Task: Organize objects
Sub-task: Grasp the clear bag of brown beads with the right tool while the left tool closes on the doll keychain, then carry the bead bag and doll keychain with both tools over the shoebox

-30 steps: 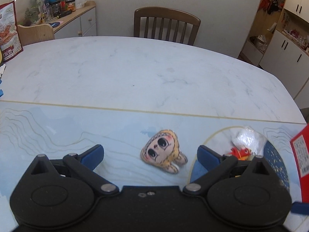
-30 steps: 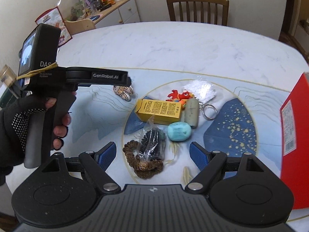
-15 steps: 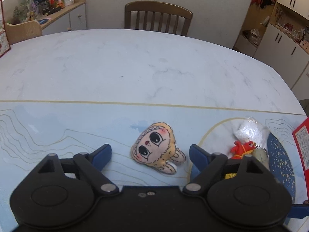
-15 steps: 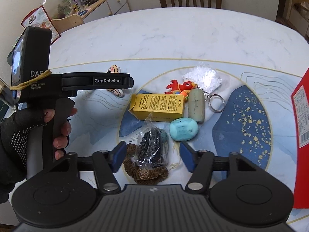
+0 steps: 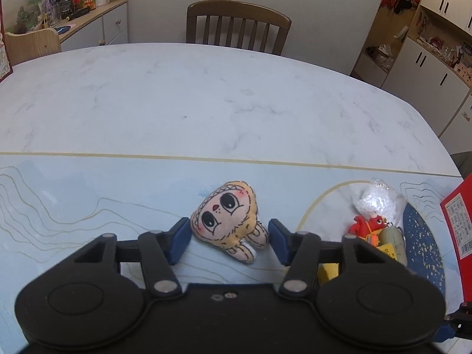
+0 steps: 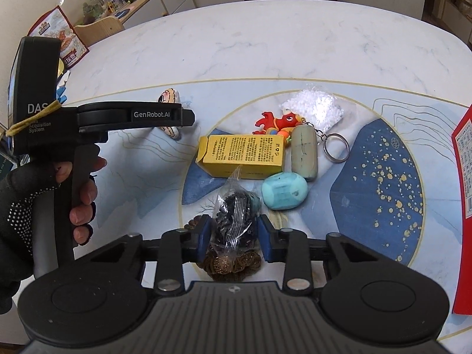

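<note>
The left gripper [image 5: 227, 242] sits low over the table mat [image 5: 88, 200] with its blue pads on either side of a small plush doll [image 5: 227, 221]; the left pad [image 5: 178, 240] touches the doll's edge or lies just beside it, while a narrow gap shows at the right pad, so the jaws stand partly open around the doll and are not clamped on it. The doll lies face up on the pale blue part of the mat, just left of the mat's gold-rimmed circle. In the right wrist view a gloved hand [image 6: 26, 206] holds the handle of that left tool. The right gripper [image 6: 233, 237] has its pads pressed against both sides of a clear plastic bag of dark beads [image 6: 236, 221], gripping it; the bag rests on a brown beaded bracelet [image 6: 233, 262] inside the circle. Beyond it lie a turquoise soap-shaped block [image 6: 284, 191], touching a yellow carton [image 6: 243, 155], and a grey-green cylinder [image 6: 303, 153] with a key ring [image 6: 336, 147]. A red dragon charm [image 6: 277, 122] and a bag of white pellets [image 6: 312, 107] lie at the far side of the circle. A red box [image 6: 463, 177] stands at the right edge of the mat. A wooden chair [image 5: 239, 26] stands behind the marble table [image 5: 206, 94].
</note>
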`<move>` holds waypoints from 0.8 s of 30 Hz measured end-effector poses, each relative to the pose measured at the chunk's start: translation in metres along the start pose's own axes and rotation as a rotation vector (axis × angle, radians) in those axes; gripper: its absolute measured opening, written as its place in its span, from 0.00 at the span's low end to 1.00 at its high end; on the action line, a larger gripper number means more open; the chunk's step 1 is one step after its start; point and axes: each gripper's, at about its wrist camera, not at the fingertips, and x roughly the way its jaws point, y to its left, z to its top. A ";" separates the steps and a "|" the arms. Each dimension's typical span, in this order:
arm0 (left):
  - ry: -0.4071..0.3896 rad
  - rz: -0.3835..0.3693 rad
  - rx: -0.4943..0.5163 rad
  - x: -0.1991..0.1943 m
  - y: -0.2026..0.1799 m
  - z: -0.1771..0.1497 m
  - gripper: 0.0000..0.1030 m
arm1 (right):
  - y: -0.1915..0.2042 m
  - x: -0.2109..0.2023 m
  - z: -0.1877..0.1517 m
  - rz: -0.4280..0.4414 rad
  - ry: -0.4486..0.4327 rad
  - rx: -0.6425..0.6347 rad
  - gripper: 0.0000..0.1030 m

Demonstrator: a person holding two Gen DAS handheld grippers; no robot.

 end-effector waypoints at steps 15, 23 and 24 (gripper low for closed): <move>-0.012 -0.047 -0.013 -0.039 -0.004 0.001 0.51 | -0.008 -0.038 -0.002 0.021 -0.066 0.049 0.21; -0.013 -0.095 0.011 -0.081 -0.026 0.000 0.51 | -0.016 -0.079 -0.005 0.072 -0.120 0.067 0.21; -0.013 -0.101 0.017 -0.085 -0.029 0.001 0.51 | -0.018 -0.085 -0.006 0.075 -0.127 0.070 0.21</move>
